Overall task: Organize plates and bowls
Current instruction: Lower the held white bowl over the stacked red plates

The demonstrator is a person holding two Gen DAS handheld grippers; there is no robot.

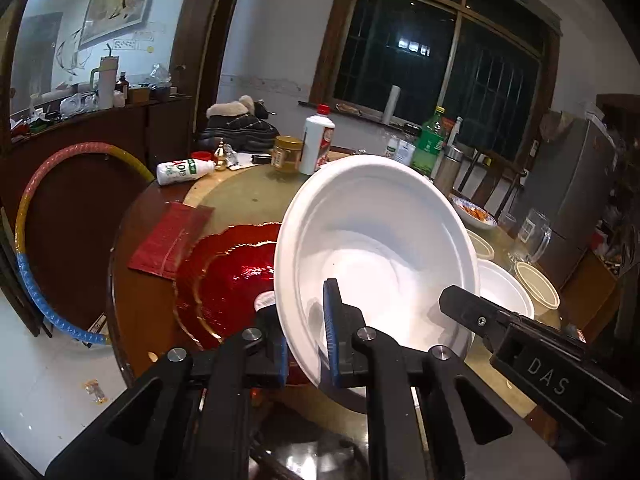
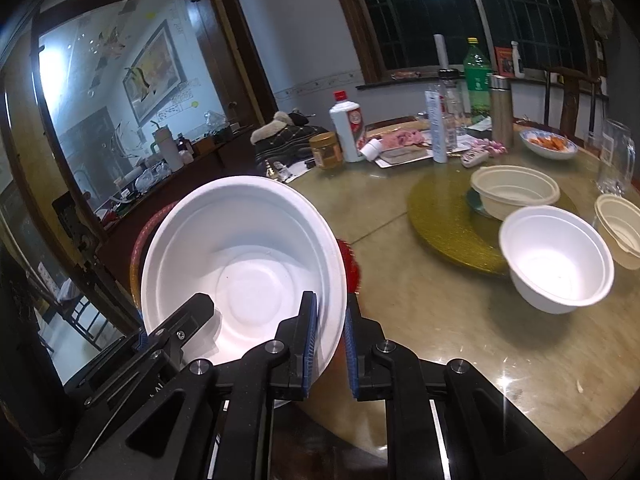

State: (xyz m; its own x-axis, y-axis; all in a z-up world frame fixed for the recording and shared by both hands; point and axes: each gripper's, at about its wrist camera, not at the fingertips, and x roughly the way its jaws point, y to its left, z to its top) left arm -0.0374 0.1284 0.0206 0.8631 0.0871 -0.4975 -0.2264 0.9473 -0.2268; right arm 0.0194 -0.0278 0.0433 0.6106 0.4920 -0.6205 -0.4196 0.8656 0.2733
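Note:
A large white foam bowl (image 1: 376, 248) is held tilted above the table's near edge by both grippers. My left gripper (image 1: 306, 344) is shut on its left rim. My right gripper (image 2: 330, 344) is shut on its right rim; the bowl also shows in the right wrist view (image 2: 240, 260). The right gripper's fingers (image 1: 472, 312) reach into the left wrist view from the right. A red scalloped plate (image 1: 232, 276) lies on the table under and left of the bowl. Another white foam bowl (image 2: 556, 256) sits to the right, with beige bowls (image 2: 514, 190) (image 2: 620, 228) beyond it.
A round table (image 2: 420, 300) carries a gold turntable (image 2: 444, 216), a white liquor bottle (image 2: 347, 126), a jar (image 2: 326, 150), a green bottle (image 2: 477, 76), a steel flask (image 2: 501, 110), a glass mug (image 2: 614, 158) and a dish of food (image 2: 548, 144). A red packet (image 1: 170, 236) lies left. A hoop (image 1: 28, 220) leans there.

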